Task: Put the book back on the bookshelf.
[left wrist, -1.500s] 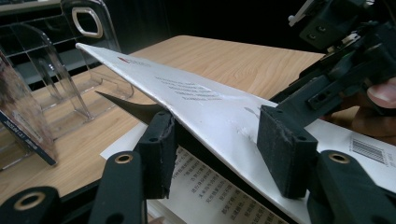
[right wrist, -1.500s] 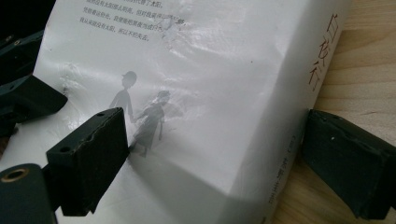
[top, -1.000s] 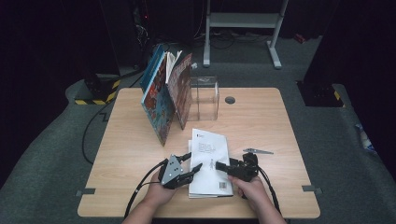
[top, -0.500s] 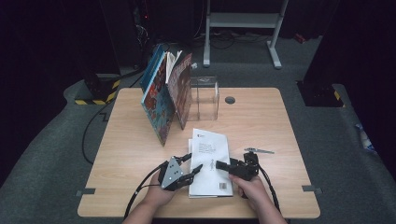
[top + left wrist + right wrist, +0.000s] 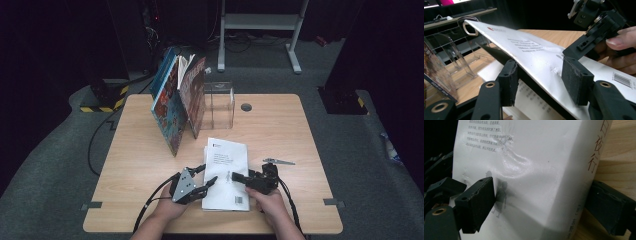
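Note:
A white paperback book (image 5: 227,165) lies back cover up, barcode toward me, near the wooden table's (image 5: 300,130) front edge. My left gripper (image 5: 207,174) sits at its left edge. In the left gripper view the lifted cover (image 5: 536,52) slants between the jaws of this gripper (image 5: 541,80), which stand apart, one pad under and one over it. My right gripper (image 5: 237,177) reaches in from the book's right side. In the right gripper view its jaws (image 5: 541,207) span the book (image 5: 536,170) at the spine, one pad on the cover, the other at the spine's lower edge.
Several colourful picture books (image 5: 177,107) stand leaning at the back left, against a clear acrylic holder (image 5: 220,105). A small metal piece (image 5: 278,161) lies right of the white book. A round cable hole (image 5: 246,107) is at the table's back. Cables trail from both grippers toward me.

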The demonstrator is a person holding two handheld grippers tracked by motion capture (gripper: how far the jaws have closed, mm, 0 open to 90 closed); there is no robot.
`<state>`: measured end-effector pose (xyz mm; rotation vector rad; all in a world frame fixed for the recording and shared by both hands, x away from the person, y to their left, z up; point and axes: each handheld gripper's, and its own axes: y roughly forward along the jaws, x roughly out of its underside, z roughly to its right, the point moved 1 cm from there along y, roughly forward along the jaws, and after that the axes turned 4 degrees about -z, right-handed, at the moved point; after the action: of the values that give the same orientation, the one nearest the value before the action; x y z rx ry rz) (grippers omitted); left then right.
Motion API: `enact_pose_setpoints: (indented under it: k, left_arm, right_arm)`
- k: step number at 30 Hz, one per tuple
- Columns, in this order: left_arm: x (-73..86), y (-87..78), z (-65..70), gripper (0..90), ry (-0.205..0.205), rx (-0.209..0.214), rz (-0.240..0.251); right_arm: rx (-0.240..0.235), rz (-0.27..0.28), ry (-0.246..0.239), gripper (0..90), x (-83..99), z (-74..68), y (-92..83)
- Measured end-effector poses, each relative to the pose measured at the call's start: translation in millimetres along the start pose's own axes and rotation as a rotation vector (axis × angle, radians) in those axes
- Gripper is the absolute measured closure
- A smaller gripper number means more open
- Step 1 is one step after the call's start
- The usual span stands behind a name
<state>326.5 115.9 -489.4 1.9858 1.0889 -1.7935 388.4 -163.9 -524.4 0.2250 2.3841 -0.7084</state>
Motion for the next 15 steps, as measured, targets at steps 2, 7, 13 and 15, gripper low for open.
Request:
enact_pose_setpoints:
  k: [2, 7, 13, 15]
  left_arm:
    - [-0.3, 0.1, 0.1, 48.7, 0.0, 0.003, -0.003]
    - [-0.8, -0.1, 0.3, 48.7, -0.003, 0.01, -0.002]
    - [-1.2, -0.4, -0.5, 48.7, -0.014, 0.019, -0.012]
    - [-0.7, 0.2, -1.2, 48.7, -0.019, 0.024, -0.02]
  right_arm:
    - [0.012, 0.005, -0.016, 12.3, 0.5, -2.5, -2.9]
    - [0.035, 0.021, -0.04, 13.0, 2.1, -6.6, -7.0]
    - [0.038, 0.035, -0.06, 15.1, 3.4, -7.4, -9.7]
    - [0.041, 0.041, -0.059, 16.7, 4.3, -8.0, -11.7]
